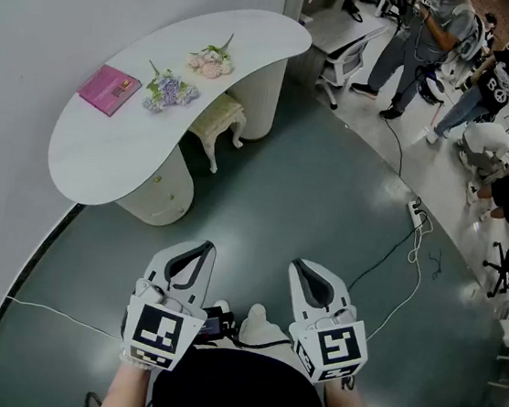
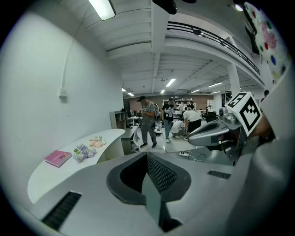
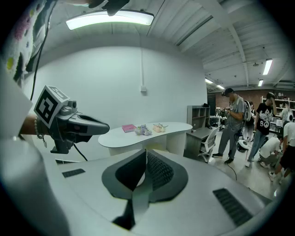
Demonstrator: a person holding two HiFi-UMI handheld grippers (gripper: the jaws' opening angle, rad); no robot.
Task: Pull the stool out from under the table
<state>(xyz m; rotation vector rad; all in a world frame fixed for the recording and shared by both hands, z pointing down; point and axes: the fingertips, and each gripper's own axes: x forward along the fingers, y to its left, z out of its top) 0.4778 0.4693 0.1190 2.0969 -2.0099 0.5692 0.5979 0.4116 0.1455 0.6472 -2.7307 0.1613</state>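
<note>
Head view, looking steeply down onto a grey-green floor (image 1: 303, 185). The left gripper (image 1: 195, 253) and right gripper (image 1: 308, 276) are held side by side at the lower edge, well apart from the furniture and pointing towards it. In each gripper's own view the two jaws are closed flat against one another with nothing between them (left gripper (image 2: 147, 177); right gripper (image 3: 145, 175)).

The stool (image 1: 219, 118), cream-coloured with carved legs, stands tucked under the white curved table (image 1: 142, 143). Only its seat edge and front legs show, between the table's two rounded pedestals. The table stands against the wall.

On the tabletop, from left to right: a pink book (image 1: 109, 90), a bunch of purple flowers (image 1: 169, 91), and a bunch of pale pink flowers (image 1: 212, 62).

To the right, a power strip (image 1: 415, 208) lies on the floor with cables trailing from it. An office chair (image 1: 343, 63) stands beyond the table's far end. Several people stand or crouch at the upper right.
</note>
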